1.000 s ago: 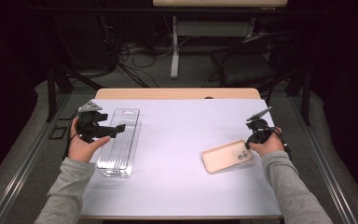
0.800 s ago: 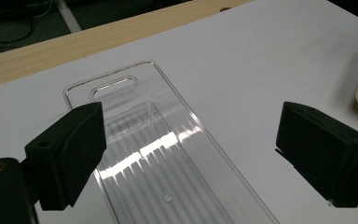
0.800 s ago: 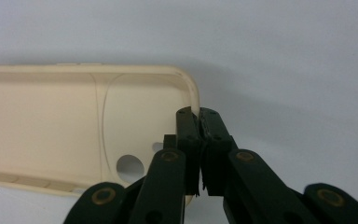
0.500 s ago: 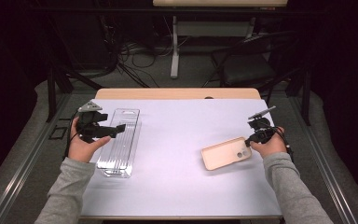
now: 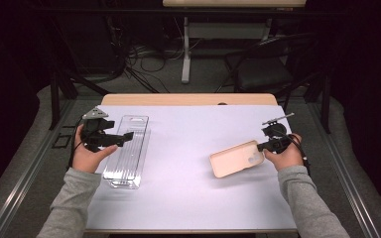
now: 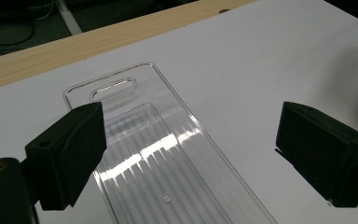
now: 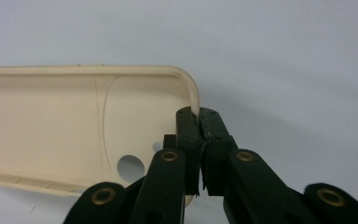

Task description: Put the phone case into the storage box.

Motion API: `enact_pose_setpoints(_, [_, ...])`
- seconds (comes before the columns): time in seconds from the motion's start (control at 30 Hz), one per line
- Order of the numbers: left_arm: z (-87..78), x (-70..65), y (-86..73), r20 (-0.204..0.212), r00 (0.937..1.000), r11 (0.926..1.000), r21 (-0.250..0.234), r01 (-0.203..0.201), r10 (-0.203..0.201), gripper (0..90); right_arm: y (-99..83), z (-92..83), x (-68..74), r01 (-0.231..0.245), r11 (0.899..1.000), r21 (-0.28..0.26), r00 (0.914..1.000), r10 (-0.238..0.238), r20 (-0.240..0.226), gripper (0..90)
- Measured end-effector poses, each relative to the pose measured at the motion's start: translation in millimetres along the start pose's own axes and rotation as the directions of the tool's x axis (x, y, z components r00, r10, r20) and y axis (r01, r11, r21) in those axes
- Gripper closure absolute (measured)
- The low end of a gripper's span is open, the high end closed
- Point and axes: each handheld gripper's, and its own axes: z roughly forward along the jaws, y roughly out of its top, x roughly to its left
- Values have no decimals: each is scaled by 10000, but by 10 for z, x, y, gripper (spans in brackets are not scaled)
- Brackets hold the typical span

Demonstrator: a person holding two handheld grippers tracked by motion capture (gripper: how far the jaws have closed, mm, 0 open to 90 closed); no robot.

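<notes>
Right gripper jaws pinching the beige phone case by its end wall, lifted off the desk. Left gripper jaws spread above the clear blister tray. Next, probably: carry case across and seat it between those spread jaws, into the tray.

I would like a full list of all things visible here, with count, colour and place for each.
phone case: 1, cream, right part of the table, its end wall pinched by the right gripper
plastic tray: 1, clear, ribbed, left part of the table, lying flat
table: 1, white sheet on a wooden top, centre
chair: 1, dark, on the floor behind the table
cables: several, dark, on the floor behind the table
left gripper: 1, black, jaws open above the plastic tray
right gripper: 1, black, shut on the phone case
sleeves: 2, grey, coming in from the bottom edge
</notes>
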Motion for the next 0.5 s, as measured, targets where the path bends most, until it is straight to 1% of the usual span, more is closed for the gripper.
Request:
enact_pose_setpoints(0.27, [-19, -27, 3, 8, 10000, 9999, -136, -31, 31, 96, -2, -78, 156, 355, 9967, -734, 9994, -356, 4, 881])
enact_pose_setpoints(0.5, [-17, -59, 6, 46, 9999, 9999, -107, -118, 119, 96, -8, -148, 304, 721, 9883, -1348, 9972, -743, -114, 881])
